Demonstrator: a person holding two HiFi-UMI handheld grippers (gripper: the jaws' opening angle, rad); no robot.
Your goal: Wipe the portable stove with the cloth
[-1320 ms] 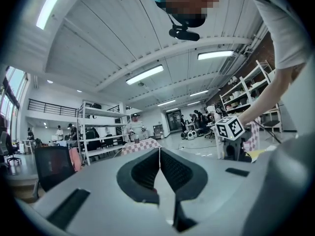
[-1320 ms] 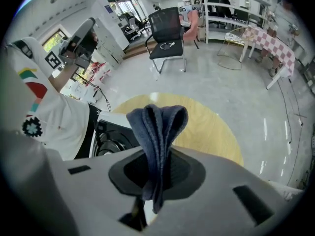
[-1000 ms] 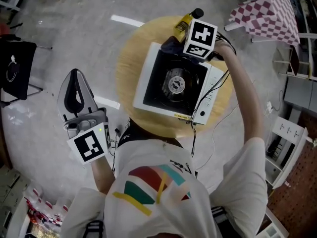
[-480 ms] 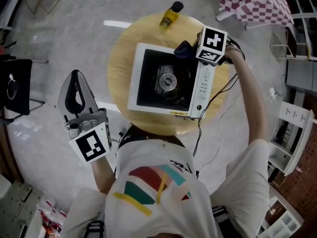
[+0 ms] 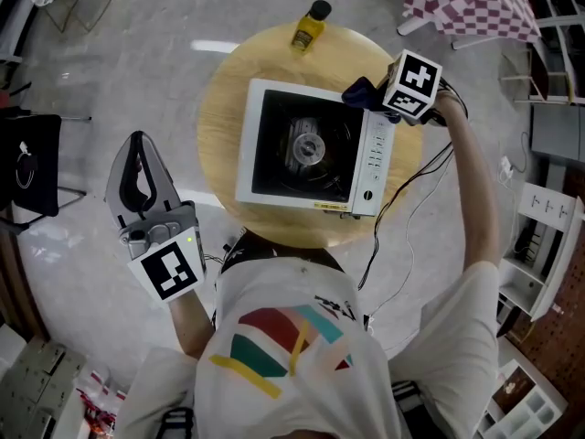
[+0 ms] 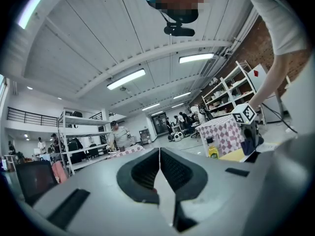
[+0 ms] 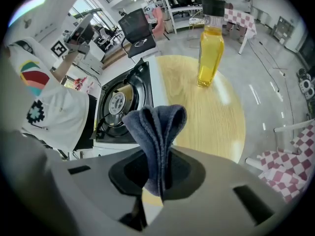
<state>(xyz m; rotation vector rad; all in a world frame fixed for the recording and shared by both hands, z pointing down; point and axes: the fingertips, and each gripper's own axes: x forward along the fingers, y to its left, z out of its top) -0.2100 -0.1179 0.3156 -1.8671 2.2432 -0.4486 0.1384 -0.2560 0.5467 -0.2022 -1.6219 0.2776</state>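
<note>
Head view: portable stove [image 5: 306,147] sits centre frame on a round wooden table [image 5: 224,108], burner exposed, control strip along its right side. Right gripper [image 5: 367,94] hovers at the stove's upper right corner with a dark blue cloth [image 5: 358,90] bunched at its tip, over the corner; contact cannot be told. A yellow bottle [image 5: 308,27] stands at the table's upper edge, apart from the stove. Left gripper [image 5: 137,154] hangs at lower left, well off the table, over bare floor. A black cable [image 5: 402,208] trails from the right gripper down past the table's right edge. Left gripper view: jaws pressed together with nothing between them [image 6: 159,166], aimed across the room. Right gripper view: jaws clamped on the cloth [image 7: 157,132], which stands up in a narrow fold; stove [image 7: 120,102] lies left of it, bottle [image 7: 210,53] upper centre on the wood. Judgement: wiping looks mid-way, at the stove's edge. Risks: little cloth sticks out past the jaws, so a hard press could put bare jaw on the stove top; nothing braces the stove, so a firm stroke may slide it; a wide sweep toward the top of the frame could tip the bottle; the cable could catch the stove's corner
</note>
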